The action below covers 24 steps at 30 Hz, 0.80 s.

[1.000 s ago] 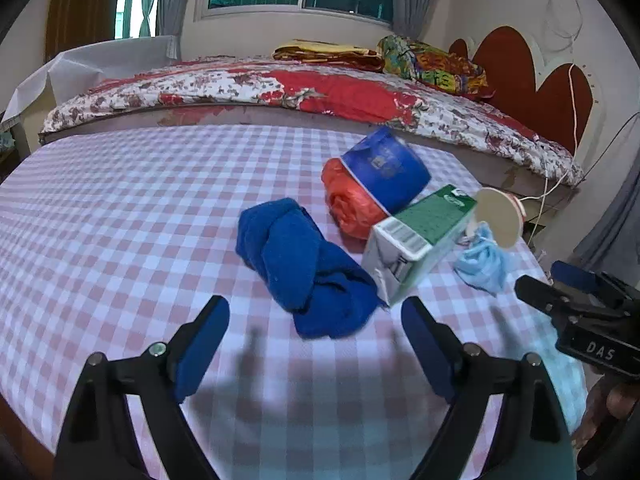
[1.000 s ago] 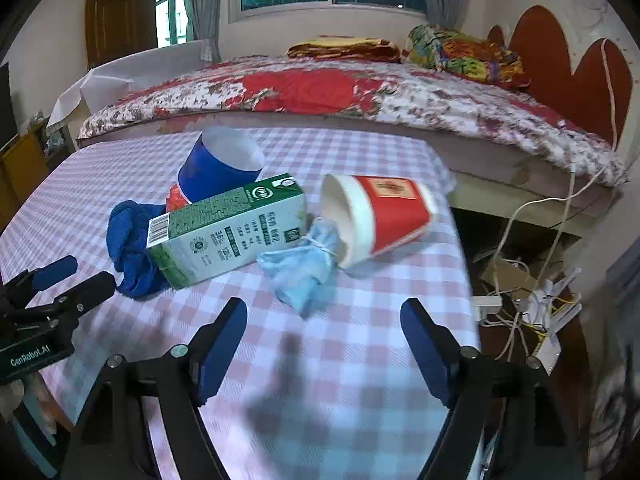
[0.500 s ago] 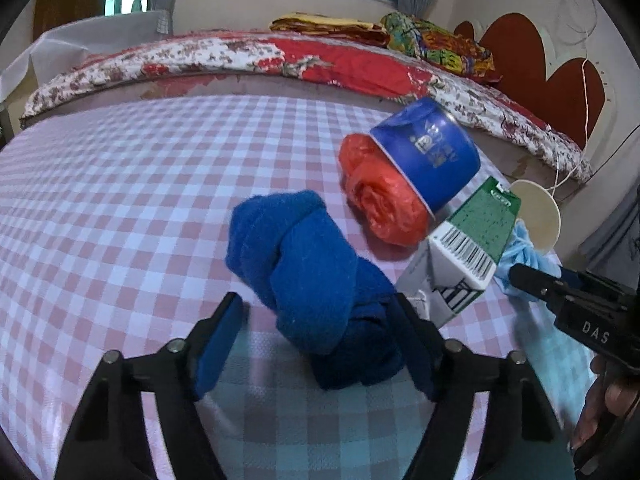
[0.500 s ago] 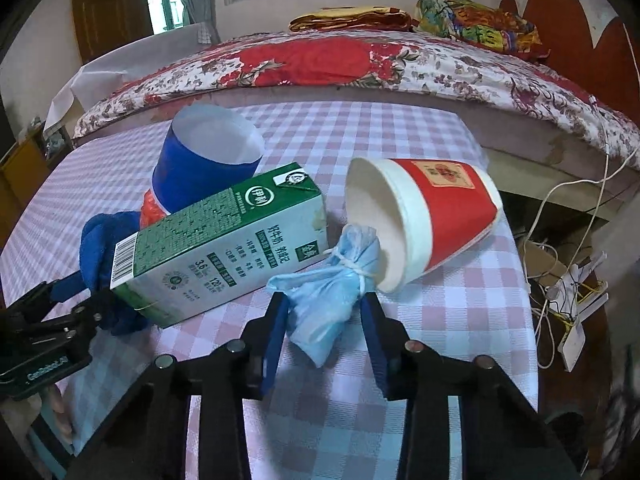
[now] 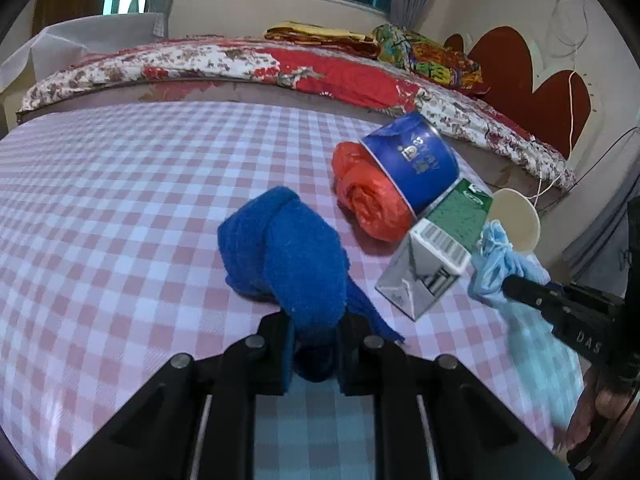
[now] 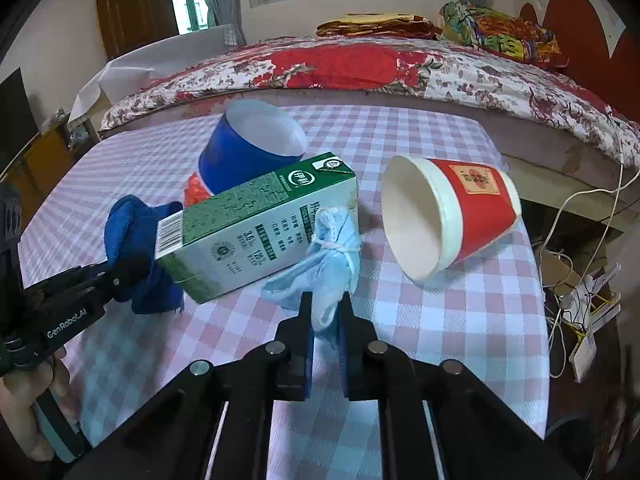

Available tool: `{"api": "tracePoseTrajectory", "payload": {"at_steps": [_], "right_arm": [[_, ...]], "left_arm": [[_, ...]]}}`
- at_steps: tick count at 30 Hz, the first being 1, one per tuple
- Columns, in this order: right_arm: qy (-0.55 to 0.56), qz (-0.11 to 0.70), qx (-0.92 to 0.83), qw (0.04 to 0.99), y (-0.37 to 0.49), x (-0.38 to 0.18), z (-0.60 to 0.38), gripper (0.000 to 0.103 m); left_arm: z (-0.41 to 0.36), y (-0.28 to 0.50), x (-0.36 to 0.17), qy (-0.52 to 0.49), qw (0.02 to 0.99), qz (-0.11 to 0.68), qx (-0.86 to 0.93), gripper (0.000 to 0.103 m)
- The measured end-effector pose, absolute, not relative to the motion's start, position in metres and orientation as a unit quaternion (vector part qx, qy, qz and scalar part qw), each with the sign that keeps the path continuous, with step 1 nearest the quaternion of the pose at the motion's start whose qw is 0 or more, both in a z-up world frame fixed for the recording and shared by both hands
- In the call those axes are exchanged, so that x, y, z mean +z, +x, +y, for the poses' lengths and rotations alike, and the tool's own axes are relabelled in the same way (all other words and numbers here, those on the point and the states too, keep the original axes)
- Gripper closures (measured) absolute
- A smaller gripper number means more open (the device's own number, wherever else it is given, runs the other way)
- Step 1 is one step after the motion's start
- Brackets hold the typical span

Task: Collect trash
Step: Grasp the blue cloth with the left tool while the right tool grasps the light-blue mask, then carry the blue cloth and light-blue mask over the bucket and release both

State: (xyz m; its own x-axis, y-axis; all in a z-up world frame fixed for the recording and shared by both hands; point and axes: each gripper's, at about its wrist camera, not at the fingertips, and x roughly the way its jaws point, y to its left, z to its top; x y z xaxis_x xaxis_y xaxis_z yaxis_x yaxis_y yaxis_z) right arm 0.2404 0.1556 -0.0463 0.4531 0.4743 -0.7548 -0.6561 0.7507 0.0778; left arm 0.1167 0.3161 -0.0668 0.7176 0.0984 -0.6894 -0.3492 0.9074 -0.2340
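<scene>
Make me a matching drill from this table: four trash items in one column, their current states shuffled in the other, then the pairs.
Items:
1. blue cloth
2. light blue mask
3. red paper cup
4. milk carton

States:
A. lying on its side, mouth open, ungripped
B. pinched by the left gripper
C. lying against the blue cup
D. pinched by the right gripper

Pairs: 1-B, 2-D, 3-A, 4-C

My left gripper point(image 5: 314, 350), wide open a second ago, has closed on the blue cloth point(image 5: 288, 256). My right gripper point(image 6: 325, 322) has likewise clamped the light-blue mask point(image 6: 324, 272).
</scene>
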Motion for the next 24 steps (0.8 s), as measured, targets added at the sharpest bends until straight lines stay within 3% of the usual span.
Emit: {"api": "tracePoseTrajectory", "payload": {"at_steps": [24], "right_arm": [[-0.076,0.357,0.284,0.887,0.176,-0.001,0.025,0.094]], "left_arm": [[0.224,0.069,-0.022,-0.129,0.936,0.322,0.054,0.086]]}}
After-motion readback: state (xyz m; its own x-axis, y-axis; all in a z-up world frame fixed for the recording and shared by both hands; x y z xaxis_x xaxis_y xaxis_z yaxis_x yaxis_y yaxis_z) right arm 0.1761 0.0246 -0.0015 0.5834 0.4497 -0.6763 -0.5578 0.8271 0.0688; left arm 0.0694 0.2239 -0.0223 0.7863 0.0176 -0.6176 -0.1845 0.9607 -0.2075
